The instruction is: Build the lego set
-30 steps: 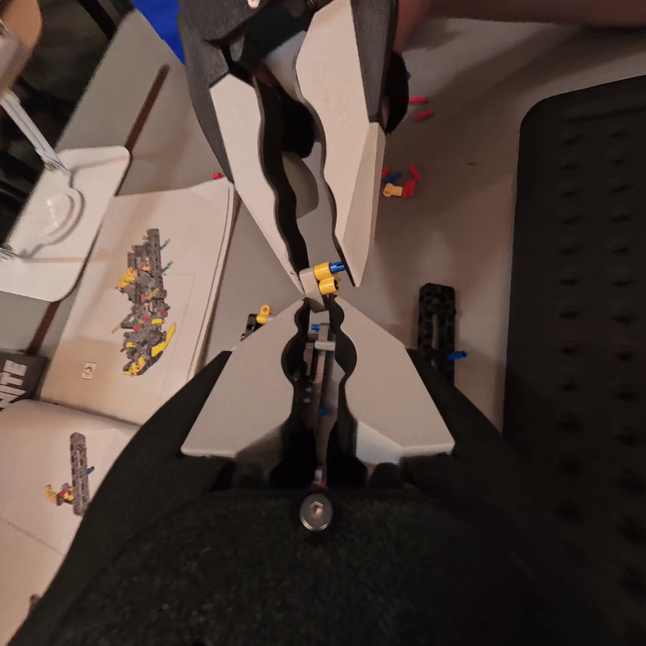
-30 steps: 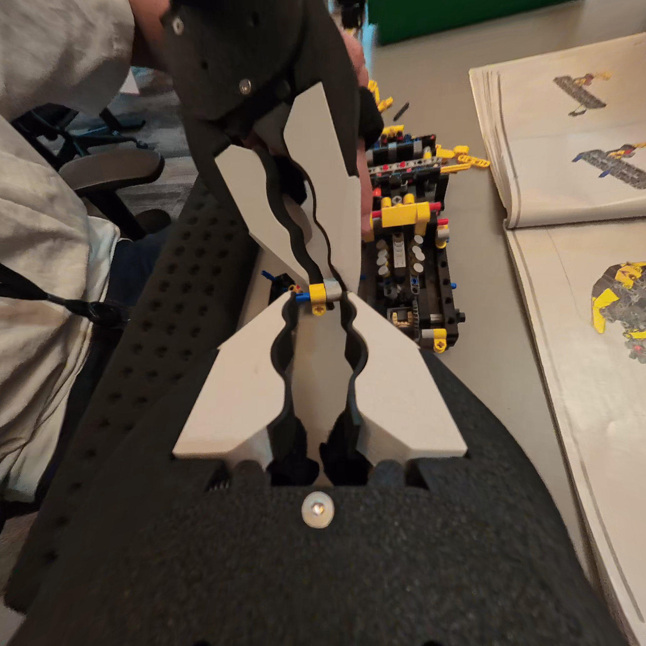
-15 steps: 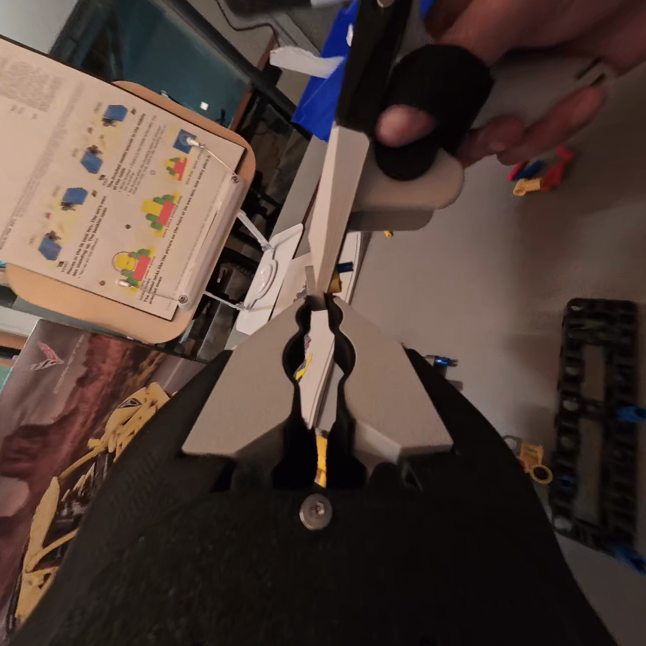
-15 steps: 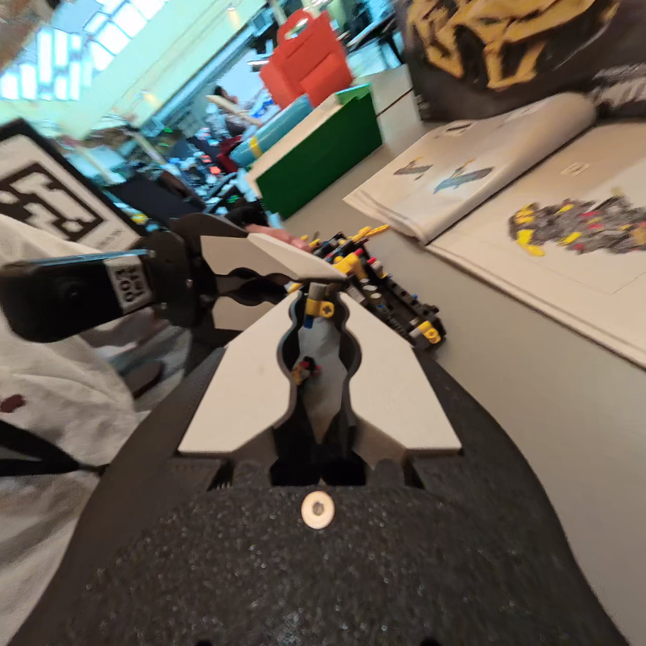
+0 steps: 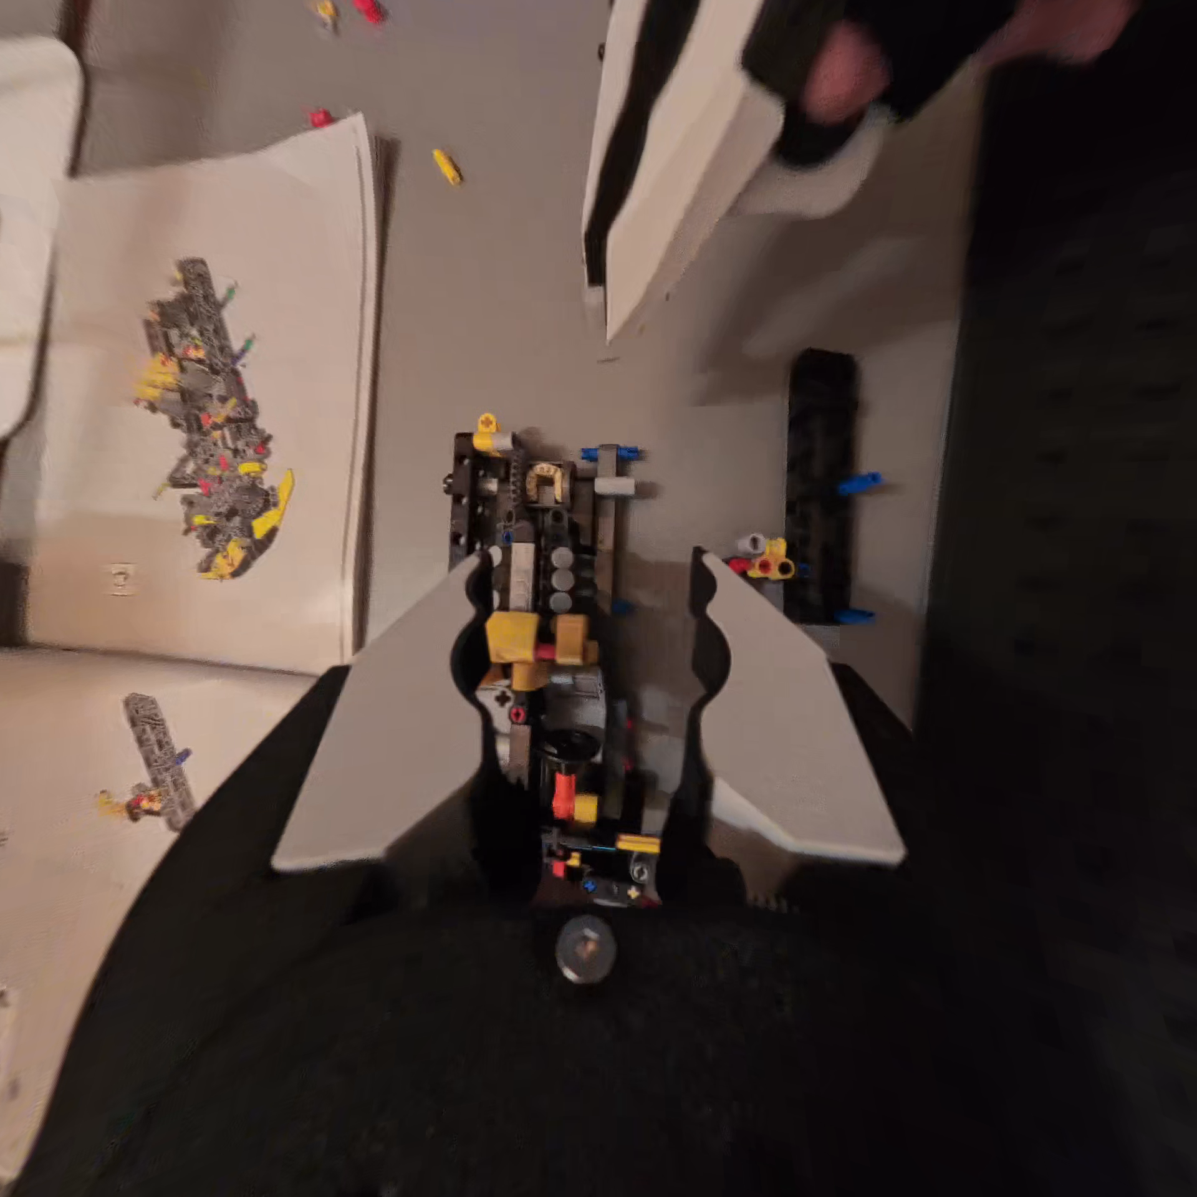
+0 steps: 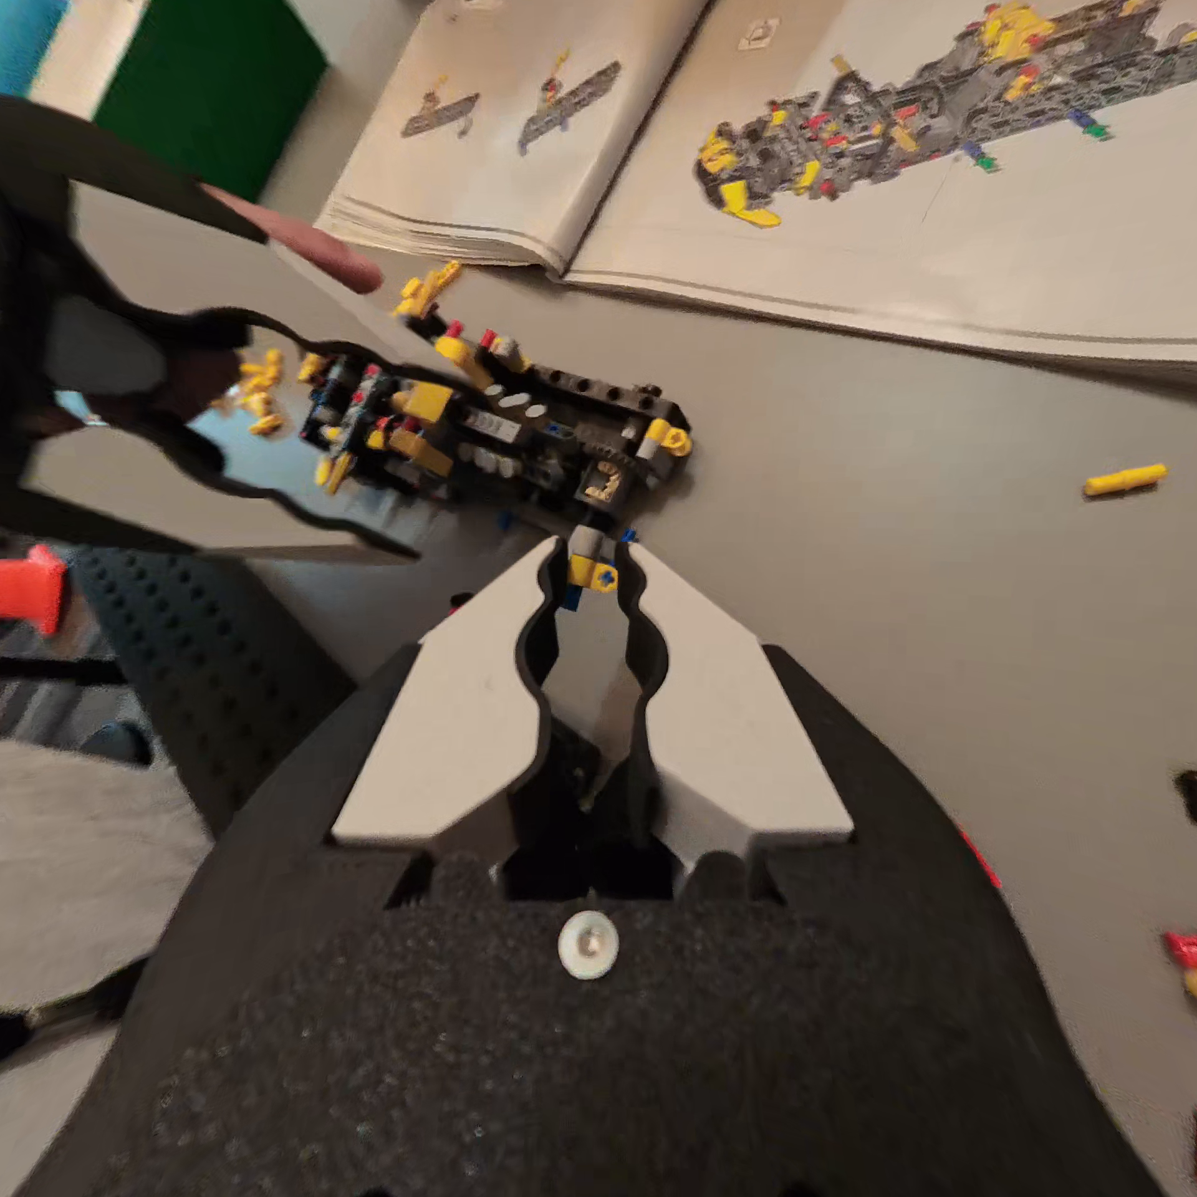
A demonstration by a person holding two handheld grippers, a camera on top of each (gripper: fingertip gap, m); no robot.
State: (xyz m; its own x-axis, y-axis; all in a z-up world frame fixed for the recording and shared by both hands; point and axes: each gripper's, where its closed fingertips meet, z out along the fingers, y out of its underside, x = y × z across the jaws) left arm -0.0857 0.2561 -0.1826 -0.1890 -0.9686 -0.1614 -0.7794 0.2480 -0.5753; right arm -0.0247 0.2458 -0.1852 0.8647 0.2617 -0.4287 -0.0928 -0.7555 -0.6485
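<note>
The black, yellow and grey lego chassis lies on the grey table. My left gripper is wide open above it and holds nothing; the chassis shows between its spread fingers. My right gripper is shut on a small yellow and grey connector piece with blue pins, close to the near end of the chassis. The left gripper shows blurred at the left of the right wrist view. The right gripper hangs above the table at the top of the left wrist view.
An open instruction booklet lies beside the chassis. A black frame piece with blue pins and a small yellow, red and grey cluster lie near a black foam mat. A yellow pin lies loose. A green box stands far off. Left tips to right tips: about 7 cm.
Both grippers met at the small connector piece. My left gripper let go and opened wide, then swung over the chassis. My right gripper closed on the piece and carried it toward the chassis end.
</note>
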